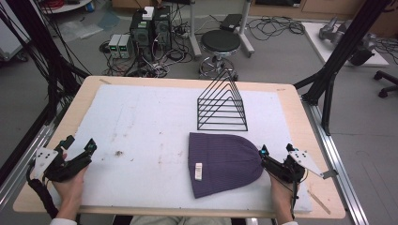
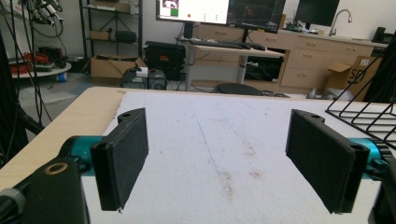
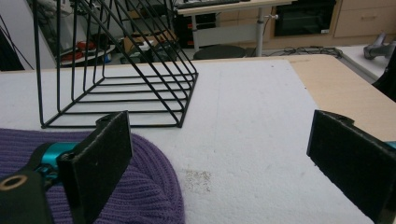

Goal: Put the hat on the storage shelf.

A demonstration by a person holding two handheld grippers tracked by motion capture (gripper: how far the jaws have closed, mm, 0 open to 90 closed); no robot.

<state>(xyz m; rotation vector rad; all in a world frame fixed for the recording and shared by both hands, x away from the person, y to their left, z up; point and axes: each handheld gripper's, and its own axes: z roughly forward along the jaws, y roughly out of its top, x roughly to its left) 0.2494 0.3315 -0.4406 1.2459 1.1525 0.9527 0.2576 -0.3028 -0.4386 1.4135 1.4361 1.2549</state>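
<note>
both grippers sat at the near edge of the table, one in each hand. left gripper [image 1: 80, 149] rested at the near left corner, over the margin of the white foam sheet [image 1: 141, 122]; its two black pads [image 2: 122, 154] stood wide apart with bare, stained foam between them, holding nothing. right gripper [image 1: 276, 154] lay at the near right, just beside the rounded crown of the purple knit beanie [image 1: 224, 164]. its jaws were spread wide too, and nothing was between them (in the right gripper view one pad [image 3: 98, 161] stood in front of the beanie's [image 3: 140, 186] edge, the other well off over plain foam). whether that nearer pad actually brushed the knit i could not tell from these angles; it looked just short of it in the high view.

beanie itself lay flat on the foam, right of centre and toward the near side, its cuff end facing left with a small white label [image 1: 198, 171] on it.

just beyond the beanie, close to it but apart, stood the black wire rack [image 1: 221, 104], upright, its triangular dividers rising to a peak.

farther off, past the table's far edge, a round black stool [image 1: 220, 43] stood on the floor beside a cluster of computer boxes [image 1: 150, 28] and tangled cables.
</note>
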